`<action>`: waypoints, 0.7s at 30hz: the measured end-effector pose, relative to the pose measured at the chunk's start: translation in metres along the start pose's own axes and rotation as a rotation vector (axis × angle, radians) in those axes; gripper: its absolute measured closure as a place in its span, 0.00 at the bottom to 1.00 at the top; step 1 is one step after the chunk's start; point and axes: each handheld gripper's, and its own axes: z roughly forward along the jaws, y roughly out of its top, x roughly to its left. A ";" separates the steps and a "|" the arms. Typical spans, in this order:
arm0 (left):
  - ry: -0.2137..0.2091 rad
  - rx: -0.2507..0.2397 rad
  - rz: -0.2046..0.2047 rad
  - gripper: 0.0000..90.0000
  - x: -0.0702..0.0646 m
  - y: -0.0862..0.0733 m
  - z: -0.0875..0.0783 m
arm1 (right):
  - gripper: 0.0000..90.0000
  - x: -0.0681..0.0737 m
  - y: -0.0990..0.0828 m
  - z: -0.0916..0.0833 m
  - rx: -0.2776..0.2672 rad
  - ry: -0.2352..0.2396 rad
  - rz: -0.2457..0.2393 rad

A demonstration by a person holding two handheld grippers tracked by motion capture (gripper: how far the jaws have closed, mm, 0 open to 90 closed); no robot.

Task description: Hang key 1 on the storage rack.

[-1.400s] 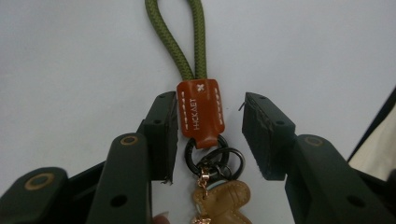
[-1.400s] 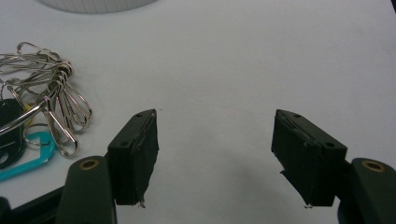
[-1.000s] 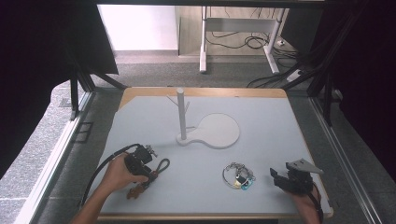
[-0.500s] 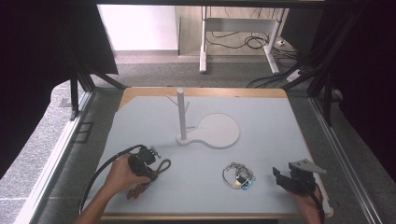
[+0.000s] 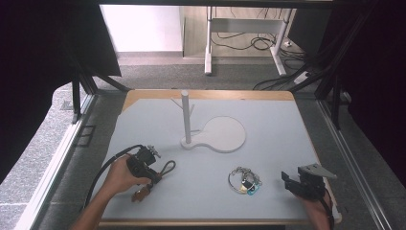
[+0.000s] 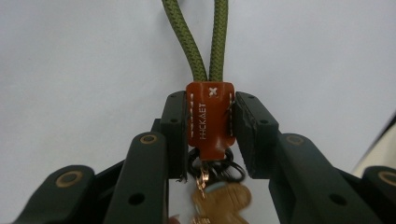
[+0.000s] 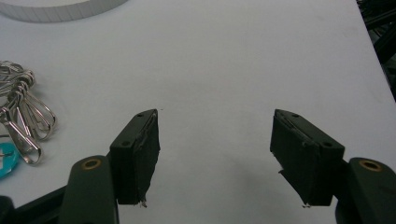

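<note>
Down at the table's [image 5: 268, 120] near-left: left gripper [image 6: 208, 122] clamped on the keychain's [image 6: 210, 116] orange leather tab, jaws having just closed. Olive cord loop running straight ahead, cut off at the top edge; brown charm blurred below. Right gripper [image 7: 215, 149] wide open beside key rings [image 7: 21, 112].

One text can be read, in the left gripper view: pale stamped letters on the orange leather tab [image 6: 210, 119] clamped between the left claw [image 6: 208, 135] pads, running lengthwise along the tab. They look like "HICKMET", though blur leaves this uncertain. A small stitched cross sits above them.
</note>
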 end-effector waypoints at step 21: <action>0.011 -0.076 0.005 0.74 0.011 0.023 -0.058 | 0.37 0.000 -0.001 0.000 0.002 -0.003 0.009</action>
